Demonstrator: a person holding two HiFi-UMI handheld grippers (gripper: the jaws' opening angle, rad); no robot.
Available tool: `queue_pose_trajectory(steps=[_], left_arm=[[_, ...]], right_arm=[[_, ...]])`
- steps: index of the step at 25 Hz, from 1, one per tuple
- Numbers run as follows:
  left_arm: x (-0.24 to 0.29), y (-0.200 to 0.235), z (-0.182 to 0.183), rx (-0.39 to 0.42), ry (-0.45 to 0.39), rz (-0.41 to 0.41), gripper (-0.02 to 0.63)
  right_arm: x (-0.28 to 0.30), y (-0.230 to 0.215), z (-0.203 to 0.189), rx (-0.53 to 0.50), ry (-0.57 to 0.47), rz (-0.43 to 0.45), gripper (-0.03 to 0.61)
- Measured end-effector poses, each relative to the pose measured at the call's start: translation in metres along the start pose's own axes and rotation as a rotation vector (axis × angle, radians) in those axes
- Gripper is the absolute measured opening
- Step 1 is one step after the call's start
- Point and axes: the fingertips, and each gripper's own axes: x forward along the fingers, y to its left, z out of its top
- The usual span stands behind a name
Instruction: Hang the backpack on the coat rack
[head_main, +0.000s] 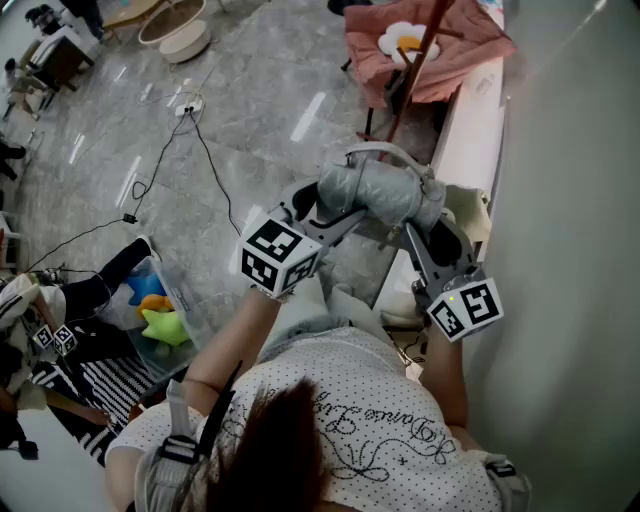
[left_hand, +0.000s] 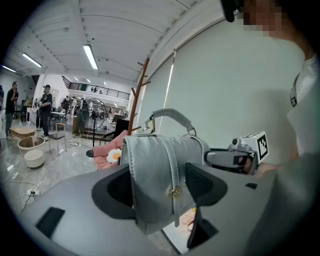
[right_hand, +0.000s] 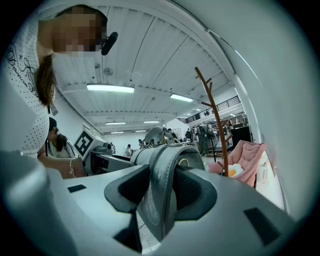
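Note:
A grey backpack with a curved top handle is held up in the air between my two grippers. My left gripper is shut on its flap side; in the left gripper view the backpack fills the gap between the pads. My right gripper is shut on the other side, with a grey edge of the backpack pinched between its jaws. The brown wooden coat rack stands ahead by the wall, and shows as a branched pole beyond the bag.
A pink garment with a flower lies at the rack's foot. The white wall runs close on the right. A power strip and cables lie on the floor, a bin of toys at the left, basins farther off.

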Motion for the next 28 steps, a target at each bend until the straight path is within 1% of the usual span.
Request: queue_pose_trajectory(steps=[8, 11, 18, 20, 22, 25, 28], left_arm=[[0.0, 0.003, 0.006, 0.029, -0.02, -0.004, 0.295], [0.001, 0.003, 0.004, 0.027, -0.025, -0.007, 0.295], [0.015, 0.006, -0.008, 0.025, -0.016, -0.049, 0.295], [0.03, 0.014, -0.002, 0.019, -0.012, -0.062, 0.295], [0.056, 0.031, 0.012, 0.01, 0.001, -0.074, 0.295], [0.091, 0.065, 0.037, 0.009, 0.02, -0.086, 0.295], [0.117, 0.103, 0.056, 0.014, 0.016, -0.091, 0.295]], right_arm=[[0.004, -0.002, 0.004, 0.024, -0.035, -0.019, 0.153], [0.003, -0.002, 0.004, 0.024, -0.043, -0.024, 0.153], [0.002, -0.01, -0.01, 0.033, -0.036, -0.07, 0.153], [0.01, -0.025, -0.006, 0.035, -0.032, -0.08, 0.153], [0.027, -0.052, 0.003, 0.044, -0.021, -0.087, 0.153], [0.061, -0.089, 0.018, 0.055, 0.002, -0.09, 0.153], [0.1, -0.118, 0.029, 0.049, 0.004, -0.098, 0.153]])
